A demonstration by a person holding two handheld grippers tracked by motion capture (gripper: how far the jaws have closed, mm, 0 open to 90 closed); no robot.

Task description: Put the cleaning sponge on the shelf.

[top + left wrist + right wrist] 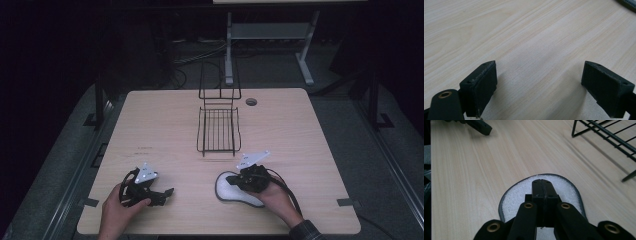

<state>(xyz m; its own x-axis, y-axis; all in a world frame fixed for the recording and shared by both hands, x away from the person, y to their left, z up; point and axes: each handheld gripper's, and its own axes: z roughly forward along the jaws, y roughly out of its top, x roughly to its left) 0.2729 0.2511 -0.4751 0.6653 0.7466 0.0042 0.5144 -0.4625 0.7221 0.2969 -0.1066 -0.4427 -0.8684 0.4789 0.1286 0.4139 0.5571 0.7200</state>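
The white insole lies flat on the bench, on its near right part, in front of the wire rack and apart from it. It has a rough, foam-like white surface and a thin dark edge, and its rounded end points away from our right gripper. In the right gripper view, the fingers are pressed together with nothing between them, just above the insole; we cannot tell if they touch it. We judge that we are at the approach step: next the fingers must open and take the insole by its edge, because it is thin and flat. Our left gripper rests over bare wood with its fingers wide apart and empty.
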